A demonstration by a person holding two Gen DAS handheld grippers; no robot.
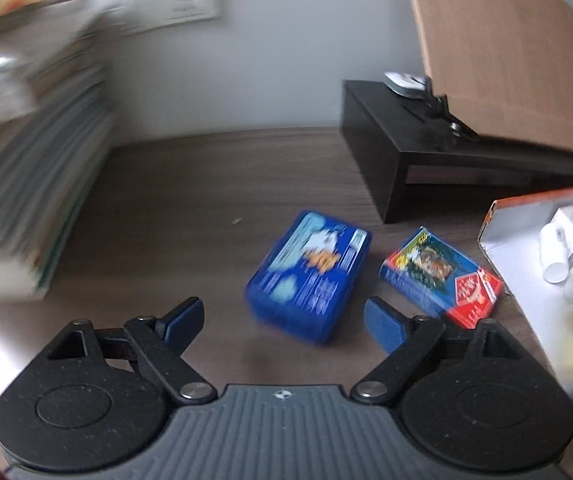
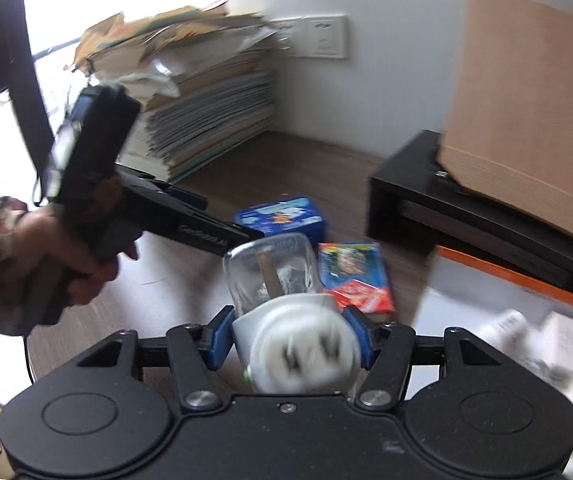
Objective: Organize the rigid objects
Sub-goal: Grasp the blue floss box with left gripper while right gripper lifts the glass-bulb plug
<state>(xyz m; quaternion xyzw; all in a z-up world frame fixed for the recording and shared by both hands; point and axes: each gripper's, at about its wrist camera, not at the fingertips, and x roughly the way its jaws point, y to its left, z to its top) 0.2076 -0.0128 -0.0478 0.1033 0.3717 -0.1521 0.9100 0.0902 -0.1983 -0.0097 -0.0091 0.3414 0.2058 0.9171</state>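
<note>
A blue tin (image 1: 310, 274) lies on the wooden desk just ahead of my open, empty left gripper (image 1: 284, 322). A blue and red card pack (image 1: 442, 278) lies to its right. In the right wrist view my right gripper (image 2: 292, 334) is shut on a clear jar with a white cap (image 2: 286, 320), held above the desk. The tin (image 2: 282, 218) and card pack (image 2: 356, 276) lie beyond it. The left gripper (image 2: 222, 236) in a hand shows at left.
An open orange-edged white box (image 1: 526, 264) holding small white items sits at right. A black riser (image 1: 426, 148) with a cardboard sheet (image 1: 506, 48) stands behind. A tall paper stack (image 1: 26, 160) fills the left. The wall is close behind.
</note>
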